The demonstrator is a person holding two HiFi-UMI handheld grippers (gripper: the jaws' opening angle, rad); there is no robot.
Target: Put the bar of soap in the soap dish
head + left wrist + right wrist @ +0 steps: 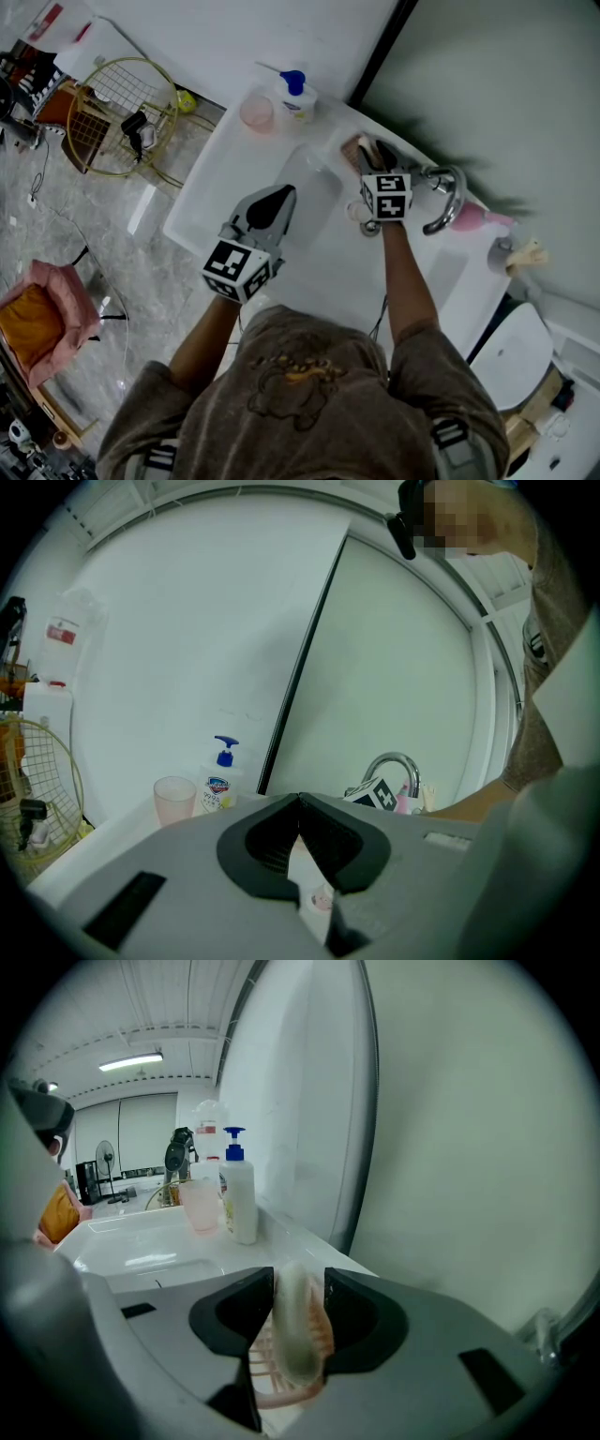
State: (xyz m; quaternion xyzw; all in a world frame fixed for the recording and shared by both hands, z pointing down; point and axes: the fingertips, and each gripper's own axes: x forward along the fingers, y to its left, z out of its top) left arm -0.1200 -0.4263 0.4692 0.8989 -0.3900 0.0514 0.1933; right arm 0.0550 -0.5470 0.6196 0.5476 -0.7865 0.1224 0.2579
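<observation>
Your right gripper (300, 1277) has its jaws parted. The pale oval bar of soap (295, 1326) stands on its edge between them, in the lower middle of the right gripper view, and a thin strip of pink shows between it and the pad on the frame's right. The lower end of the soap sits in the pink slatted plastic soap dish (273, 1392). In the head view this place is right of centre in the upper part, beside the curved chrome tap (448, 197). Your left gripper (300, 801) is closed tip to tip and holds nothing, above the white sink (319, 253).
</observation>
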